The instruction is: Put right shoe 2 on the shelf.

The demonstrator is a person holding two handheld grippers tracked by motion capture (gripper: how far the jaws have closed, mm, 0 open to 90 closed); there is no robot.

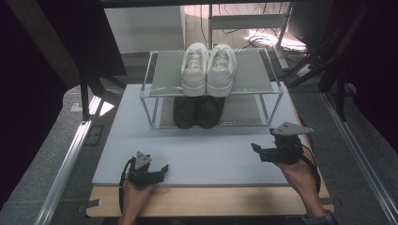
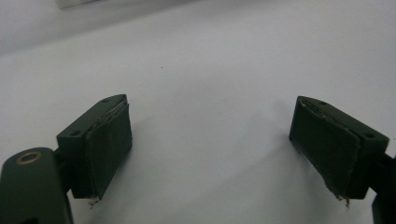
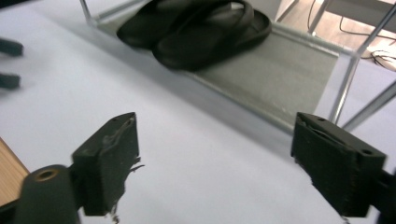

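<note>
A pair of white sneakers [image 1: 208, 69] stands on the top shelf of a metal-framed rack [image 1: 253, 79]. Beneath them, on the lower shelf, lies a pair of black slippers [image 1: 198, 111], which the right gripper view shows up close [image 3: 196, 28]. My left gripper [image 1: 163, 169] rests low over the white mat [image 1: 211, 150] near its front left. Its jaws are open, and nothing but bare mat lies between them [image 2: 210, 140]. My right gripper [image 1: 256, 149] hovers at the mat's right side, aimed toward the rack's lower shelf [image 3: 280, 79]. It is open [image 3: 215, 158] and holds nothing.
The mat lies on a wooden table whose front edge [image 1: 211, 201] shows below it. A metal rail [image 1: 70, 159] runs along the left. Dark frame struts [image 1: 328, 65] stand at the back right, and cables [image 1: 267, 37] lie behind the rack.
</note>
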